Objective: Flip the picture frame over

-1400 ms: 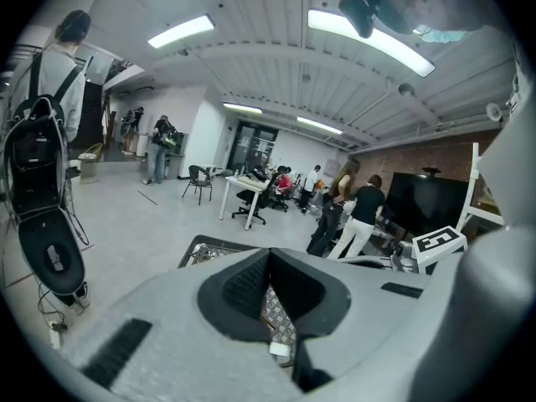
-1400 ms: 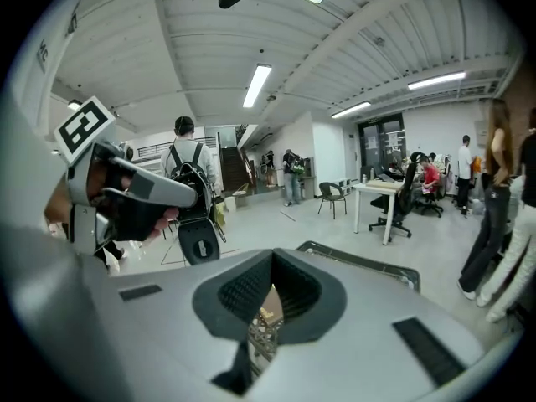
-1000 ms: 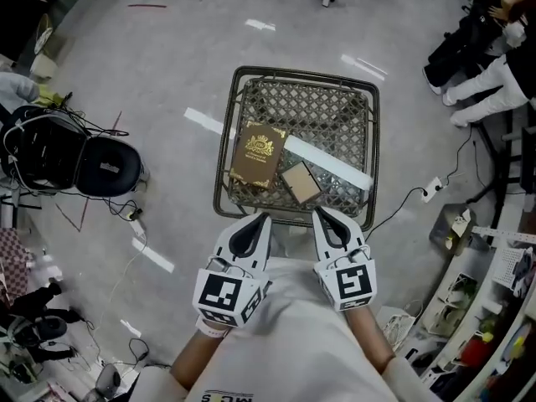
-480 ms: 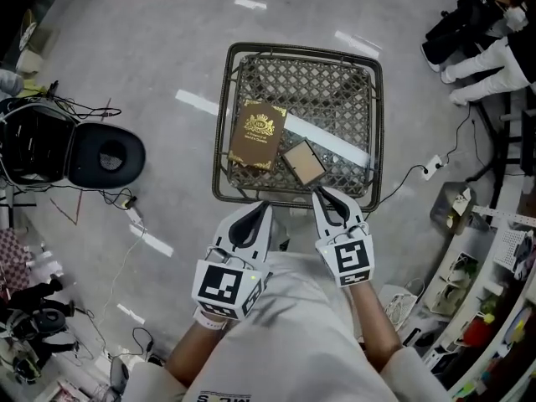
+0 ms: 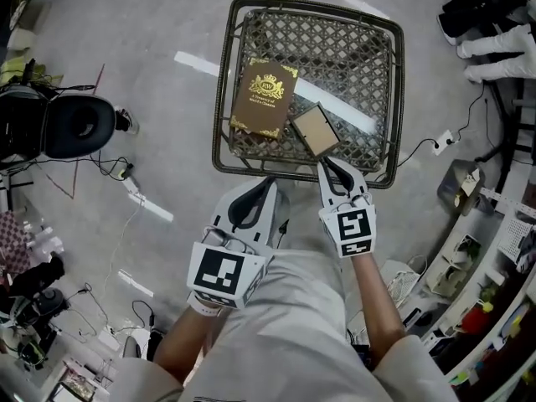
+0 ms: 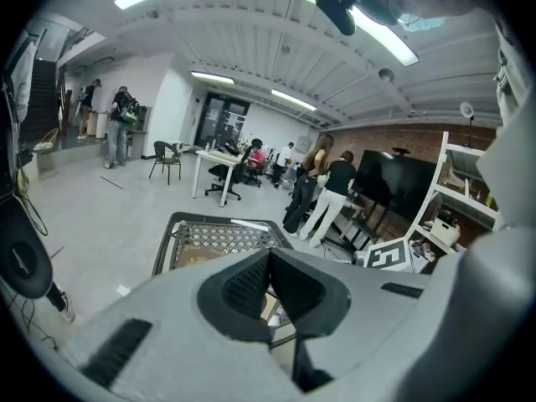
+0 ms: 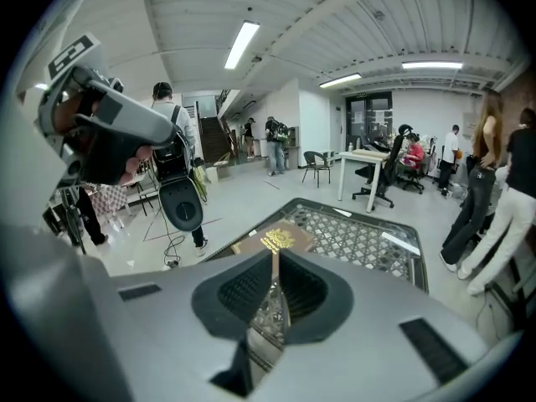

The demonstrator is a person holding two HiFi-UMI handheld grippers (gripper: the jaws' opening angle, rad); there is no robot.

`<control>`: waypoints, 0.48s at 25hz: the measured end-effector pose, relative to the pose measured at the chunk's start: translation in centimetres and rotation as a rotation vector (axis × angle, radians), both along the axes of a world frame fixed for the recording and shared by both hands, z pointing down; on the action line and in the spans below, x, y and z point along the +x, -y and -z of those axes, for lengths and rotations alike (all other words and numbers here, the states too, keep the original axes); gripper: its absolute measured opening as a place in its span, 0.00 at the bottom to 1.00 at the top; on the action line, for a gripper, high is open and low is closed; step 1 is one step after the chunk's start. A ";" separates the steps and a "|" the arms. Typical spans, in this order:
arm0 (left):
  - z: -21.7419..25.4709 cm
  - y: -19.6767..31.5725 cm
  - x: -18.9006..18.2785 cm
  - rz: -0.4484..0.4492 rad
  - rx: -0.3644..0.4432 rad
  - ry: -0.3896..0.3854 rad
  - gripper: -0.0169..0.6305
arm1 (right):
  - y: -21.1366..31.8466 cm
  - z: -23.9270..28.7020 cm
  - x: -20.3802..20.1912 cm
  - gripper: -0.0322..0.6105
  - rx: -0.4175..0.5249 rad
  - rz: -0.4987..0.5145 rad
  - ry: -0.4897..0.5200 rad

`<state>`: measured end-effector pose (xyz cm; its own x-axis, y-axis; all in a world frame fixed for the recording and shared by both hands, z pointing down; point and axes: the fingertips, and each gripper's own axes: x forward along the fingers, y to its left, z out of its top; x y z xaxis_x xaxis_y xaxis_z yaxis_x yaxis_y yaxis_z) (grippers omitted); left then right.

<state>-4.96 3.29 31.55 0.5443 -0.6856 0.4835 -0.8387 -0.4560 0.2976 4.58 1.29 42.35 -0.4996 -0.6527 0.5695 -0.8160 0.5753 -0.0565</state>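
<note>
Item 1: picture frame (image 5: 315,130). Small, with a tan panel facing up and a dark rim. It lay flat on the wire-mesh table (image 5: 219,99), toward its 5 o'clock corner, just beside the brown book at the book's 4 o'clock.

Item 2: brown book (image 5: 265,97). Gold crest on the cover, flat on the mesh.

Item 3: right gripper (image 5: 325,164). Tongs pressed together with nothing between them, the tips at the frame's 6 o'clock edge.

Item 4: left gripper (image 5: 268,186). Tongs pressed together and empty, held off the table's near rim at 7 o'clock.

Item 5: black round seat (image 5: 79,128). On the floor at the table's 9 o'clock, well apart.
</note>
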 end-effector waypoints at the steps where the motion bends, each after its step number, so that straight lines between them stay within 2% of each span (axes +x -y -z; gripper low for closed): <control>1: -0.6 -0.1 -0.2 0.000 -0.009 0.005 0.05 | 0.0 -0.8 -0.1 0.08 -0.004 -0.002 -0.002; 10: -4.6 0.1 0.0 -0.021 -0.066 0.015 0.05 | 0.9 -7.4 0.2 0.08 -0.071 -0.031 -0.034; 12: -5.2 0.3 0.1 -0.028 -0.073 0.018 0.05 | 1.0 -8.7 0.2 0.11 -0.090 -0.023 -0.042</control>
<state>-4.82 3.02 36.76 0.5535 -0.6332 0.5410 -0.8315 -0.4568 0.3161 4.75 0.28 51.05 -0.4595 -0.6089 0.6466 -0.8318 0.5503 -0.0729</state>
